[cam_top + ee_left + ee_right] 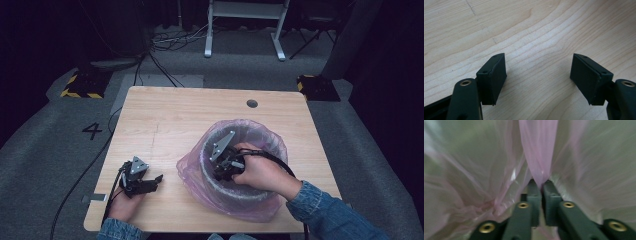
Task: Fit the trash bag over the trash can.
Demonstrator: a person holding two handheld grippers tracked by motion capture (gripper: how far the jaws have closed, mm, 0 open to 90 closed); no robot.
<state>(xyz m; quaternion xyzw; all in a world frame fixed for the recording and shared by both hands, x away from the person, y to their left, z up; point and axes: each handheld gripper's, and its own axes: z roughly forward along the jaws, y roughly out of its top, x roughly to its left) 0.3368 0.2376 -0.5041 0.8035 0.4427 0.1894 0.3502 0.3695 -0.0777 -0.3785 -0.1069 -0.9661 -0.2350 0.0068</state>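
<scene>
A pink plastic bag (260, 137) lines a round bin (212, 172) on the wooden table (170, 120). My right gripper (226, 162) reaches down inside the bin, held by a hand in a denim sleeve. In the right gripper view its jaws are pinched together on a fold of the pink bag (539, 152), which rises taut from between the pads. My left gripper (150, 182) rests near the table's front left, pointing right toward the bag. In the left gripper view its fingers (492, 77) stand wide apart over bare wood, with nothing between them.
A small dark round hole (252, 103) sits near the table's far edge. Cables trail off the table's left side to the floor. Beyond the table stand a white frame's legs (208, 40) and yellow-black striped bases (80, 87).
</scene>
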